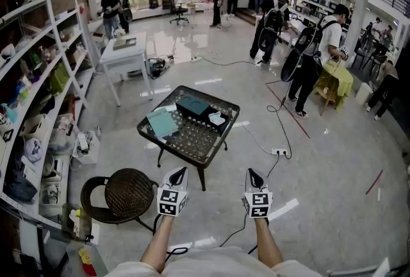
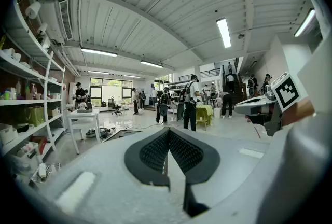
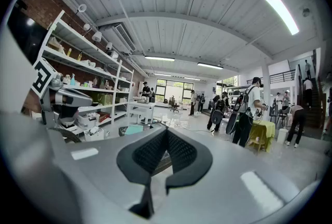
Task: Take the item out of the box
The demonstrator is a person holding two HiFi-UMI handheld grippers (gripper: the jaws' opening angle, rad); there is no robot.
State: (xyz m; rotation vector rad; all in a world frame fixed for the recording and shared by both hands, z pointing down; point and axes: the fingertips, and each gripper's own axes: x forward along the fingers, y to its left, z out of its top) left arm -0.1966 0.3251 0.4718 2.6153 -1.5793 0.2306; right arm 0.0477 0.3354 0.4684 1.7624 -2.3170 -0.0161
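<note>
A dark box point(image 1: 193, 106) sits on a low black glass-topped table point(image 1: 192, 141), with a teal lid point(image 1: 162, 122) to its left and a white item point(image 1: 216, 118) to its right. My left gripper point(image 1: 179, 172) and right gripper point(image 1: 255, 176) hang level in front of the table, well short of it, both shut with nothing between the jaws. In the left gripper view the black pads point(image 2: 168, 135) meet at a point. The right gripper view shows the same closed pads point(image 3: 166, 137), with the teal lid point(image 3: 133, 129) showing just beyond them on the left.
A round wicker stool point(image 1: 128, 192) stands left of my left arm. Shelving point(image 1: 38, 109) lines the left wall and a white table point(image 1: 125, 54) sits behind. Cables point(image 1: 275, 122) cross the floor. Several people point(image 1: 314, 58) stand at the back right.
</note>
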